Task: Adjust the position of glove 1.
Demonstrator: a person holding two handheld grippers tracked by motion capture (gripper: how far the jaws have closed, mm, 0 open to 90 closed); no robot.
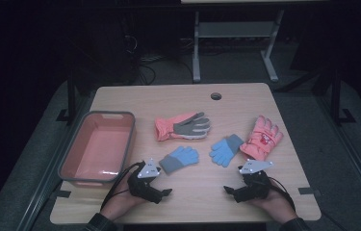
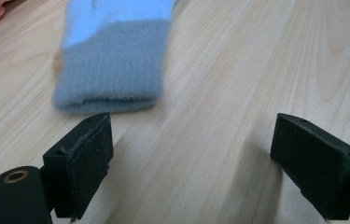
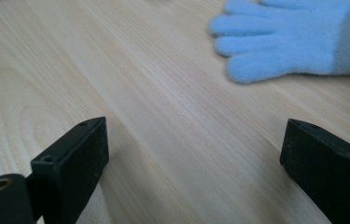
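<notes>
Left gripper [image 1: 167, 192], held in the person's left hand [image 1: 120, 204] at the near edge of the wooden table [image 1: 178, 98], rests with its jaws spread wide and nothing between them. To its left in the high view sits a pink bin with a grey rim [image 1: 131, 139], with nothing inside. Just beyond the left gripper lies a blue knit glove with a grey cuff [image 1: 180, 158], cuff toward the gripper; the left gripper view shows that grey cuff [image 2: 112, 70] close ahead of the jaws, slightly blurred, with the fingers cut off at the top edge. Farther back on the table lies an orange glove with a grey palm [image 1: 183, 126]. Right of centre is a second blue knit glove [image 1: 225, 150], its cuff tucked against a pink padded glove [image 1: 261, 138] whose printed patch is too small to read. The right gripper view shows this second blue glove's fingertips [image 3: 284, 39] ahead and to the right of the jaws, apart from them, its cuff cut off at the frame edge. Right gripper [image 1: 227, 190], in the person's right hand [image 1: 277, 204] at the near edge, is likewise spread wide and grasping nothing. Beyond the table the room is dark; a desk frame is faintly visible.
</notes>
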